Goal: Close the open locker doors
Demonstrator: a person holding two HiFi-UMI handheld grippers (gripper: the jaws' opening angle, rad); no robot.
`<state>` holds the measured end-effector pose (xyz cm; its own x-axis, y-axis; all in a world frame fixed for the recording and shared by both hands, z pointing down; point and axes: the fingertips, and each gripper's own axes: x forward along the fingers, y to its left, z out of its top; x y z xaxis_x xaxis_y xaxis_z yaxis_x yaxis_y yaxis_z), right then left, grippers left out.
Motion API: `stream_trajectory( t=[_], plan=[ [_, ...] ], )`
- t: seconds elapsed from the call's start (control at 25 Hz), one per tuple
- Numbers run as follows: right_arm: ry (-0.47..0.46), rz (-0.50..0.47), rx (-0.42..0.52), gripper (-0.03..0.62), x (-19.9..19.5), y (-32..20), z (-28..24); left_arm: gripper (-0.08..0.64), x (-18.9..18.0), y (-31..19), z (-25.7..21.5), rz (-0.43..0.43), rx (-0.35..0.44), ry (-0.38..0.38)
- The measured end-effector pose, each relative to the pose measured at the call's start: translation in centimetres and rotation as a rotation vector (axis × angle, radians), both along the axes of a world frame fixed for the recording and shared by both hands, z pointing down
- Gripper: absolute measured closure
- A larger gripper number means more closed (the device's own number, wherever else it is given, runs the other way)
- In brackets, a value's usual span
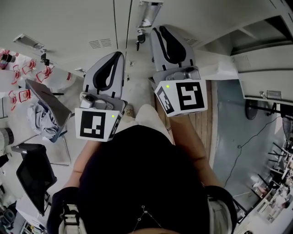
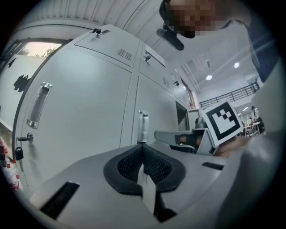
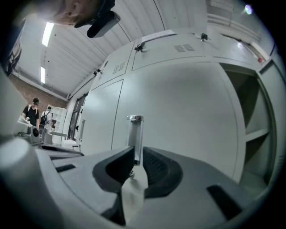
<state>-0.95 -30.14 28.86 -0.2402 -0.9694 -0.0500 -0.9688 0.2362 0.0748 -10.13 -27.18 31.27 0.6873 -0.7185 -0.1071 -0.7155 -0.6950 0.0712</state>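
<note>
I hold both grippers up against a row of grey locker doors (image 3: 178,112). My right gripper (image 3: 135,154) has its jaws round the lower end of a chrome door handle (image 3: 135,134), and the pads look closed on it. In the head view the right gripper (image 1: 157,29) points at that handle (image 1: 149,13). To the right of this door a locker (image 3: 250,120) stands open, showing a shelf. My left gripper (image 2: 143,145) is shut with nothing in it and points at another chrome handle (image 2: 143,127) on a closed door (image 2: 85,112). It sits lower left in the head view (image 1: 120,55).
A chair draped with clothing (image 1: 46,107) and a dark monitor (image 1: 32,176) stand on the left. A cable (image 1: 249,137) trails over the floor on the right, beside an open locker (image 1: 261,34). Keys hang from a lock (image 2: 18,150). A person (image 3: 32,114) stands far off.
</note>
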Motion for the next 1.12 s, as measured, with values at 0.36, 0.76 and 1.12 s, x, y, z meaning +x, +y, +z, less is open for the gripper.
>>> stream_trajectory(
  t=[0.36, 0.76, 1.12],
  plan=[
    [-0.026, 0.185, 0.059, 0.591, 7.8, 7.2, -1.8, 0.558, 7.4, 3.7, -0.1, 0.183, 0.005, -0.042],
    [-0.03, 0.47, 0.106, 0.591, 23.3, 17.0, -3.2, 0.558, 23.6, 9.6, -2.8, 0.468, 0.071, -0.02],
    [-0.029, 0.563, 0.135, 0.591, 37.8, 25.9, -4.1, 0.558, 39.8, 18.1, -4.6, 0.612, 0.093, -0.008]
  ],
)
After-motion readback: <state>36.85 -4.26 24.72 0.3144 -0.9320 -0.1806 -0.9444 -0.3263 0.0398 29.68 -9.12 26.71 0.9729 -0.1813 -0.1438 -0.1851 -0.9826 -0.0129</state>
